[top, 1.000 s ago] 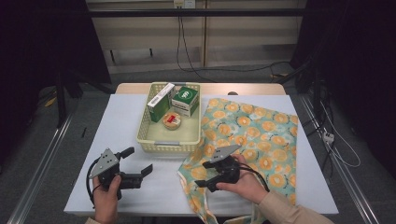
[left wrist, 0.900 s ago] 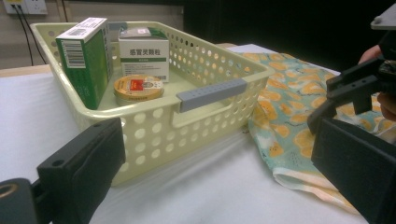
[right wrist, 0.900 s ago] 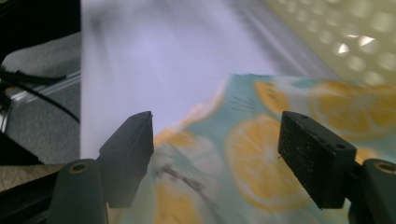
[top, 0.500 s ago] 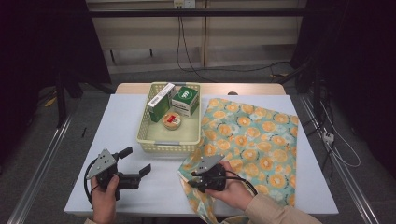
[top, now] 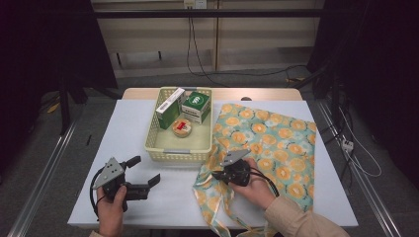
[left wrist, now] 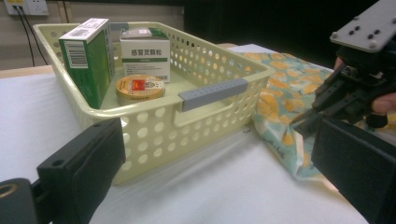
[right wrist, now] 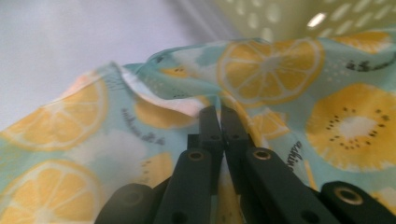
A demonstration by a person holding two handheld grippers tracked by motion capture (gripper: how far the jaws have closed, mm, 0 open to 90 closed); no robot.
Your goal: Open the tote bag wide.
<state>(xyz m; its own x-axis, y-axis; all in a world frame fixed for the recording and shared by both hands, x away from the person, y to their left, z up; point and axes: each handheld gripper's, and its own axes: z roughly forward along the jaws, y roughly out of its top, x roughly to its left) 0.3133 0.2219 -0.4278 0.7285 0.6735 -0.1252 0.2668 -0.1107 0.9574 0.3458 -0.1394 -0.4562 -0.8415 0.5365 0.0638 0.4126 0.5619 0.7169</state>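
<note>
One fruit-print cloth [top: 267, 148] lies just right of one cream basket [top: 179, 148], which holds three things: two boxes [top: 195, 106] and one round tin [top: 181, 128]. The right gripper [top: 221, 174] has its jaws pinched together on a raised fold at the cloth's near left corner; the rest of the cloth spreads away beyond and to the right of it. The left gripper [top: 146, 171] rests with jaws spread wide, nothing between them, the basket just ahead. Since a second ago the right gripper has drawn the corner nearer the person, bunching it, while the left has barely shifted. The white table [top: 133, 123] stands on what looks like grey floor, dark curtains either side.
</note>
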